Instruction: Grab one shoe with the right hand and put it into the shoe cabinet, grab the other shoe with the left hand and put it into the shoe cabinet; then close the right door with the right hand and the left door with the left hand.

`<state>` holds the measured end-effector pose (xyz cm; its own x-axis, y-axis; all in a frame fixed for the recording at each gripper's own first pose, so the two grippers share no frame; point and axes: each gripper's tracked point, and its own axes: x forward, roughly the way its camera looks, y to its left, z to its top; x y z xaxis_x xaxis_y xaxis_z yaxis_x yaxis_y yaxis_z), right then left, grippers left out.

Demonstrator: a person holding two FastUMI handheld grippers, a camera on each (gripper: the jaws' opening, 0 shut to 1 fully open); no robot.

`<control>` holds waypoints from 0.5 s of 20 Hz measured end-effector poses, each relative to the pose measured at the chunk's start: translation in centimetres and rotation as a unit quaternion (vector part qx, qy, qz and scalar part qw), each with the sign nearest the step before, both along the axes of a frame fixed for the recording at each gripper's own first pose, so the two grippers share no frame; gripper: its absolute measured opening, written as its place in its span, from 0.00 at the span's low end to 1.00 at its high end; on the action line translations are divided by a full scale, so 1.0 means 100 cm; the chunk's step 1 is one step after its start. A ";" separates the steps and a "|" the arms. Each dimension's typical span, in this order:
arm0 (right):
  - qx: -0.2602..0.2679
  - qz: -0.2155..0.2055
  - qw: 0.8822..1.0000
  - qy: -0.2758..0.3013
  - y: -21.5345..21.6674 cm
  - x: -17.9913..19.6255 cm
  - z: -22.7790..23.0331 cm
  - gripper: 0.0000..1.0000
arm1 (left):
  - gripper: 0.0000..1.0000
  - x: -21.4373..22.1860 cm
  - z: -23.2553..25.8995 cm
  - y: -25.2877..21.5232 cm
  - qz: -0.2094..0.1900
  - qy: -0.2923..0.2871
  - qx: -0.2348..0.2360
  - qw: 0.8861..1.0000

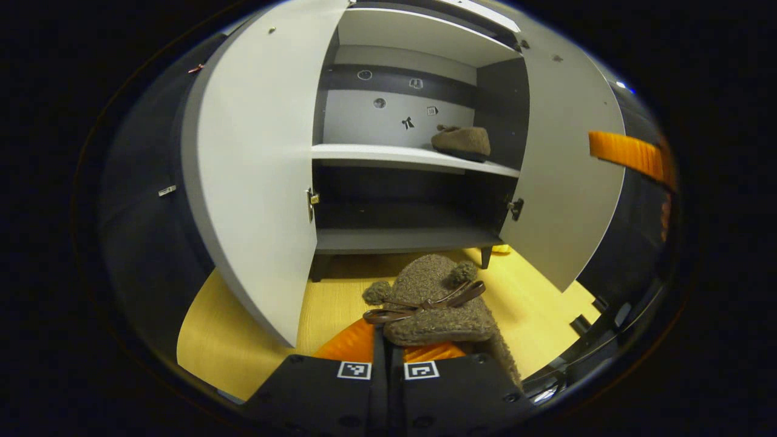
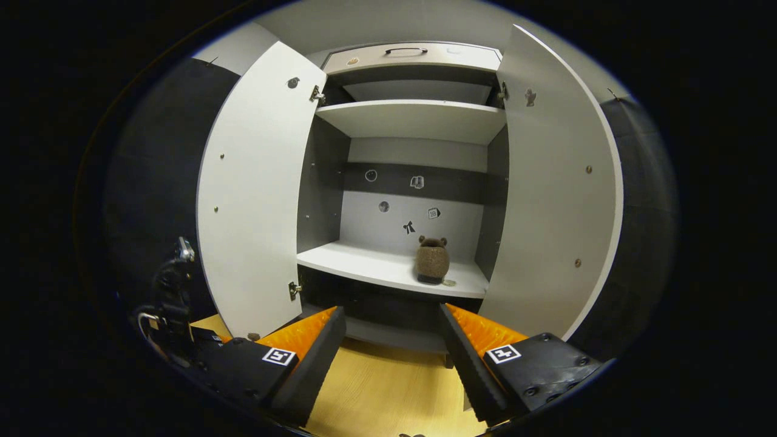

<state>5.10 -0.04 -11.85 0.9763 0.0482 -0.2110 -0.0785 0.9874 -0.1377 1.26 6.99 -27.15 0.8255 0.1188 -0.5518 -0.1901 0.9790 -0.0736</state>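
Note:
In the left gripper view my left gripper point(image 1: 388, 343) is shut on a brown fuzzy slipper point(image 1: 434, 300) with a dark bow, held just above the yellow floor in front of the cabinet. A second brown slipper point(image 1: 462, 142) rests on the right side of the white middle shelf point(image 1: 364, 155). In the right gripper view my right gripper point(image 2: 391, 349) stands open with nothing between its fingers, facing the cabinet; that shelved slipper point(image 2: 431, 260) sits on the middle shelf point(image 2: 364, 264) ahead. The other gripper's finger point(image 1: 625, 152) shows at the right.
Both cabinet doors stand wide open: left door point(image 1: 255, 164) point(image 2: 255, 188) and right door point(image 1: 564, 158) point(image 2: 549, 200). A lower dark shelf point(image 1: 400, 240) and an upper shelf point(image 2: 419, 118) are bare. The yellow floor point(image 2: 382, 388) lies before the cabinet.

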 end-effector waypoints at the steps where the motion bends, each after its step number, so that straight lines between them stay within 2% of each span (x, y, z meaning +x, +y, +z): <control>1: -0.005 -0.006 1.000 -0.003 0.000 -0.002 0.005 0.98 | 0.05 0.001 0.018 0.007 0.001 -0.003 0.007 1.000; 5: -0.008 -0.015 1.000 -0.021 0.009 -0.006 0.024 0.98 | 0.05 0.018 0.083 0.018 -0.014 -0.027 0.031 0.999; 10: -0.006 0.008 0.999 -0.048 0.020 0.010 0.048 0.98 | 0.05 0.064 0.141 0.021 -0.012 -0.060 0.039 0.997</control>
